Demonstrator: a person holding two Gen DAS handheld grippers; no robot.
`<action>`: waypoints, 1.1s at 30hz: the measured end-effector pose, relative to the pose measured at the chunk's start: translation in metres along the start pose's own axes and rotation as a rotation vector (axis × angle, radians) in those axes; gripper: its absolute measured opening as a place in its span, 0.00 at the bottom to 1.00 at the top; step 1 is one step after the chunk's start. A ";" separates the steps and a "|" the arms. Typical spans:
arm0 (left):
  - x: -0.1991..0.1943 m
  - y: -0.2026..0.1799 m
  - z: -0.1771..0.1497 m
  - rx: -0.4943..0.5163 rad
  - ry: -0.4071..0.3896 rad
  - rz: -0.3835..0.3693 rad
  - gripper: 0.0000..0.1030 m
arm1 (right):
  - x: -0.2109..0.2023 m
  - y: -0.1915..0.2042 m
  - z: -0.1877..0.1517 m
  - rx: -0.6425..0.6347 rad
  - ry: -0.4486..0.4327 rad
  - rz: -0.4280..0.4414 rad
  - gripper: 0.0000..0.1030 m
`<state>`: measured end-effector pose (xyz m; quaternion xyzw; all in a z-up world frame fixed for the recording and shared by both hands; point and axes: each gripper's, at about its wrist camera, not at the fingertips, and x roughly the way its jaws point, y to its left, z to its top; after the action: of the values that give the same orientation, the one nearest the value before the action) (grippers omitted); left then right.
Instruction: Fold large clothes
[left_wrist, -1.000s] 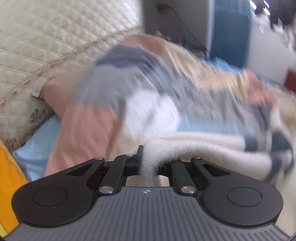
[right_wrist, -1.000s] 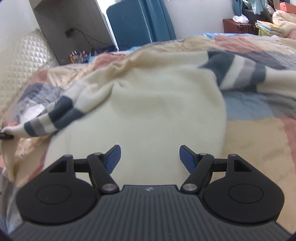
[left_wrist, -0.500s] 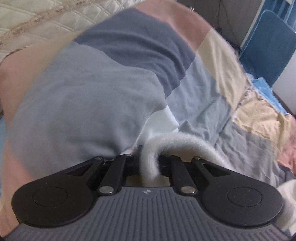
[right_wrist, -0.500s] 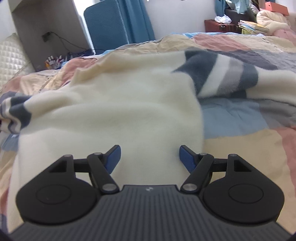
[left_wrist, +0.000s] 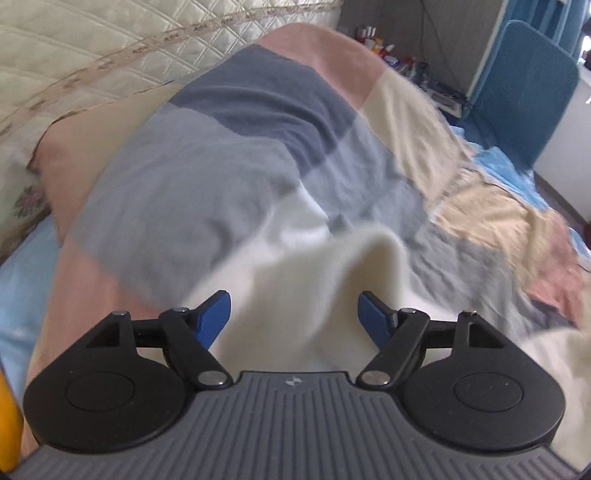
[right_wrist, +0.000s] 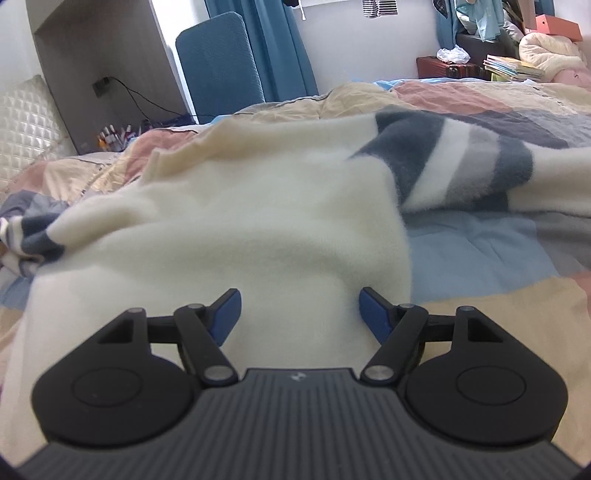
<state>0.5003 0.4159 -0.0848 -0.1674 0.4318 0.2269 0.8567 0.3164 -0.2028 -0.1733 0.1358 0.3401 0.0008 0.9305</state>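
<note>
A cream fleece sweater with navy and grey striped sleeves lies spread on the patchwork bed cover. My right gripper hovers open over its cream body, nothing between the blue pads. In the left wrist view, a cream fold of the sweater rises between the fingers of my left gripper, whose jaws are opening; the blue pads stand apart from the cloth. The other striped sleeve lies at the far left of the right wrist view.
A pillow under the patchwork cover bulges ahead of the left gripper, with a quilted headboard behind. A blue chair, a nightstand with small bottles and stacked books stand beyond the bed.
My left gripper swept across toward the pillow with the cream edge pinched, then opened, and the cloth now sits loose between its pads. The right gripper dipped a little and stayed open.
</note>
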 end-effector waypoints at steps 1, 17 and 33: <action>-0.012 -0.003 -0.010 -0.007 0.004 -0.012 0.77 | -0.005 -0.001 -0.002 0.010 -0.002 0.009 0.70; -0.128 -0.115 -0.270 0.048 0.348 -0.361 0.77 | -0.090 -0.014 -0.039 0.069 0.087 0.118 0.70; -0.161 -0.104 -0.396 0.079 0.255 -0.287 0.77 | -0.103 -0.036 -0.092 0.439 0.246 0.250 0.71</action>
<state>0.2089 0.0977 -0.1697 -0.2210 0.5172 0.0621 0.8245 0.1757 -0.2241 -0.1841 0.3738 0.4231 0.0586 0.8233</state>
